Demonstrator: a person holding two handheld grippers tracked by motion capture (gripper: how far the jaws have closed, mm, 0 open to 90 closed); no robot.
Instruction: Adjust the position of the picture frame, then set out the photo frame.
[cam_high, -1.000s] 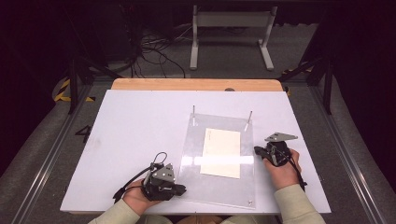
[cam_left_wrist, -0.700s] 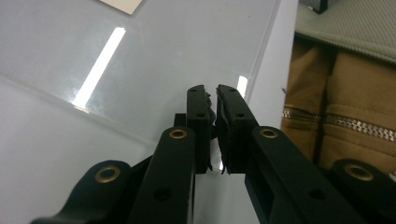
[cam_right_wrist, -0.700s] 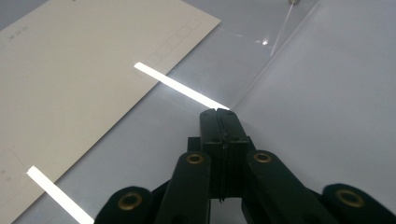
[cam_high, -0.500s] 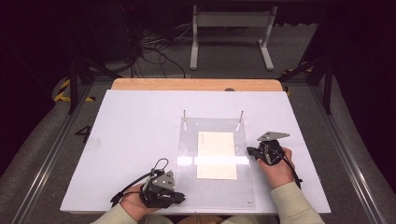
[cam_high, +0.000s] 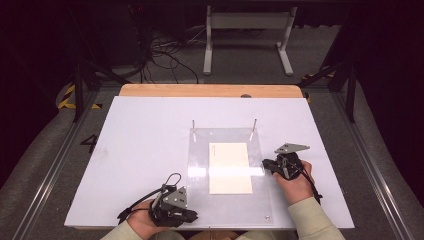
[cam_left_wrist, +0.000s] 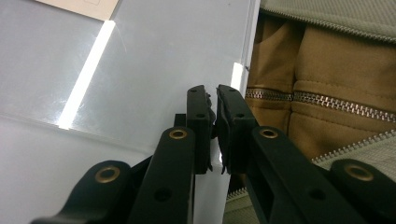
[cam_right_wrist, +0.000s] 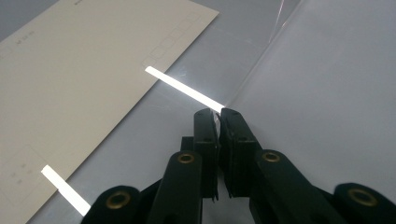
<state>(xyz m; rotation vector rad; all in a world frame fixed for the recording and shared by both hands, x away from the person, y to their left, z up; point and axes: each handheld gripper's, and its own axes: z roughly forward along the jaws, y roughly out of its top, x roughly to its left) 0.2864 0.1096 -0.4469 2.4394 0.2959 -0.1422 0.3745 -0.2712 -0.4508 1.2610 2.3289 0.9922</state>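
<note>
Both hand-held grippers (cam_high: 267, 164) (cam_high: 192, 216) apparently clench clear sheet (cam_high: 225, 200) edges; table (cam_high: 140, 145) open leftward.

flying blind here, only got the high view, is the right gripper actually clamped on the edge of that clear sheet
Observer: Yes. In the right gripper view the right gripper has its jaws shut on the clear sheet's edge.
Operator: and the left one
Observer: In the left gripper view the left gripper is pinched near the sheet's front corner, close to the person's jacket.
Operator: is the paper caught in either jaw
Observer: No. The cream paper lies clear of the right jaws, off to their left.
</note>
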